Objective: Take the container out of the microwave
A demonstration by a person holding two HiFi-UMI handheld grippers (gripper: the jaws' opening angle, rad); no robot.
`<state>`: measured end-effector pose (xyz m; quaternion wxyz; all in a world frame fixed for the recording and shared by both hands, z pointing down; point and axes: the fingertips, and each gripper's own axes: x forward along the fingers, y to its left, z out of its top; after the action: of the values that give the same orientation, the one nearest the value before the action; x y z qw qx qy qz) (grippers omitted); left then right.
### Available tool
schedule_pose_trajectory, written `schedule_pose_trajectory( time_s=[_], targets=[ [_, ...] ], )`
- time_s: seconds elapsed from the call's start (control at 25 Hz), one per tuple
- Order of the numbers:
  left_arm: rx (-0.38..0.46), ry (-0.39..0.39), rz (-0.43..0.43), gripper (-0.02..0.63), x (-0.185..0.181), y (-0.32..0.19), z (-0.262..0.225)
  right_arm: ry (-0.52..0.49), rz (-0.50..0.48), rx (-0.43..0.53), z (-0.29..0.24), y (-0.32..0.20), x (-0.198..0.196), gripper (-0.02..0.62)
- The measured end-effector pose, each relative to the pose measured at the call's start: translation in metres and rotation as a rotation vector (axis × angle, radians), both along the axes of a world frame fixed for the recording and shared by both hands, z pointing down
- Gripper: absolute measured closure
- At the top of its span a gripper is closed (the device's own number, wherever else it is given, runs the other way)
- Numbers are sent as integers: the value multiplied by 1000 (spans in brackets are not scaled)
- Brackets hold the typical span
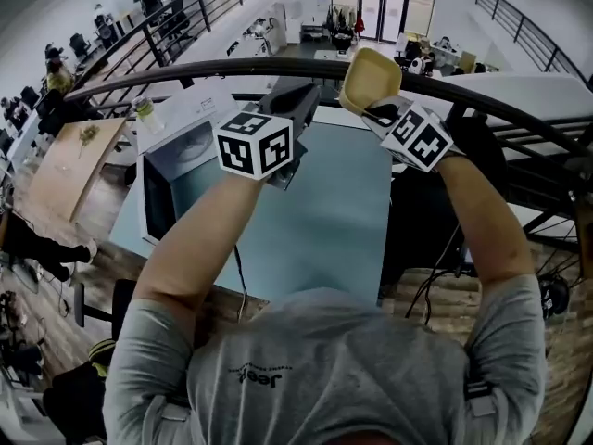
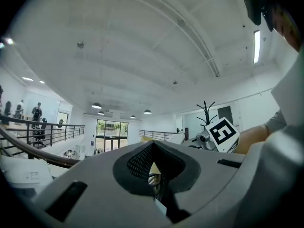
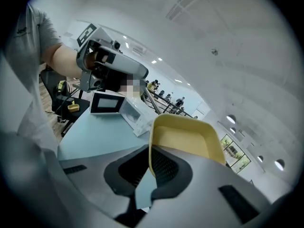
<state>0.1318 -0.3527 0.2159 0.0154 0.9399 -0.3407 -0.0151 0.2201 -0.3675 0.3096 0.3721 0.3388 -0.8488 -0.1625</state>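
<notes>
Right gripper (image 1: 375, 111) was clamped on one side wall of the yellow container (image 1: 371, 80), held up over the table (image 1: 324, 221), well clear of the microwave (image 1: 165, 188). Left gripper (image 1: 293, 91) jaws were narrow, with nothing in them. We judged the container light, empty, thin stiff plastic and smooth. A one-wall pinch could let it swing, so the hold should sit deep on the wall.

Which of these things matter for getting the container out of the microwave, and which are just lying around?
In use: pale yellow plastic container, right tool gripping it, white microwave.
Just about: light wooden table, black coat stand, black metal railing.
</notes>
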Motion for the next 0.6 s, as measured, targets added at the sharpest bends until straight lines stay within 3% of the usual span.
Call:
schedule_pose_trajectory(
  time_s=[0.6],
  targets=[
    [-187, -59, 3, 600, 49, -60, 139, 53, 58, -219, 173, -74, 45, 569]
  ],
)
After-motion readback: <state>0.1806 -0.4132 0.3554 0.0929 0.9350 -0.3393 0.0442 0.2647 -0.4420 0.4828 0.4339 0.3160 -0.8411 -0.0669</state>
